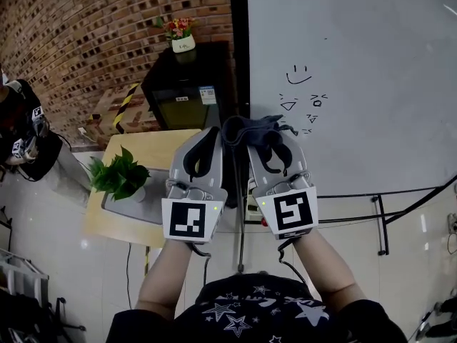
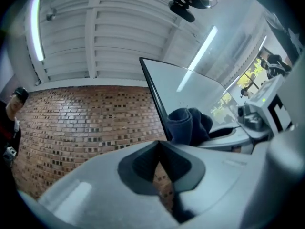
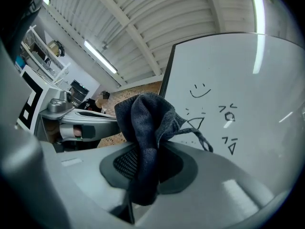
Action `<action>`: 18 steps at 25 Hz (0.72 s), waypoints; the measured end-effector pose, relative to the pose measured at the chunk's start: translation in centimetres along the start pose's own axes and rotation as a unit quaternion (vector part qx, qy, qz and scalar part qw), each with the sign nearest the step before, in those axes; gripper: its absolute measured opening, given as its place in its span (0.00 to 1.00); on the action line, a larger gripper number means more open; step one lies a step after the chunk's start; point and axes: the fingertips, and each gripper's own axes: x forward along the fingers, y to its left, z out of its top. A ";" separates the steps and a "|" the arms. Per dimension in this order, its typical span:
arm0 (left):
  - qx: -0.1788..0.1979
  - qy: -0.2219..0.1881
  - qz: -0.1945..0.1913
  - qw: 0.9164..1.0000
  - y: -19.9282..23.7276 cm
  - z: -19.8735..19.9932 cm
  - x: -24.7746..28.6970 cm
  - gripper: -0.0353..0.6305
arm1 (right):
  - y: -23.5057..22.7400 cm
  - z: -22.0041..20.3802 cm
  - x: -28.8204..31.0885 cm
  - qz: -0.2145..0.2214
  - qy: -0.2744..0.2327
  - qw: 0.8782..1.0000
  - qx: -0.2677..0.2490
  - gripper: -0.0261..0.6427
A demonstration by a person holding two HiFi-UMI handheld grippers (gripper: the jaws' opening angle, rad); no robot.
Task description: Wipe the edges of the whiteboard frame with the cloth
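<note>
The right gripper [image 3: 147, 165] has its jaws clamped on a dark, coarse-knit cloth [image 3: 148, 123], bunched into soft folds with a loose thread trailing. The cloth sits by the thin black frame [image 1: 239, 63] of the glossy whiteboard [image 1: 357, 84]; contact is unclear. The left gripper [image 2: 159, 162] has its smooth grey jaws pressed together, holding nothing.

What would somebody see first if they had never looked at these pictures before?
First, the two grey tools held up in the middle. The right tool is clamped on a bunched dark cloth, and the left tool beside it is shut on nothing. Behind them stands a big whiteboard with a little smiley face drawn on it, and a green plant sits on the table to the left.
</note>
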 end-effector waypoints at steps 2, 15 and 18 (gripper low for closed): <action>0.011 -0.019 -0.002 1.000 0.4 1.6 0.7 0.06 | -0.3 1.5 0.4 -0.002 -0.009 1.000 -0.002 0.15; 0.049 -0.096 -0.002 0.994 2.6 9.1 4.2 0.06 | -2.6 9.8 3.1 -0.024 -0.056 0.998 -0.028 0.16; 0.055 -0.112 -0.004 0.992 3.0 10.4 5.1 0.06 | -3.2 11.9 3.8 -0.028 -0.071 0.996 -0.041 0.16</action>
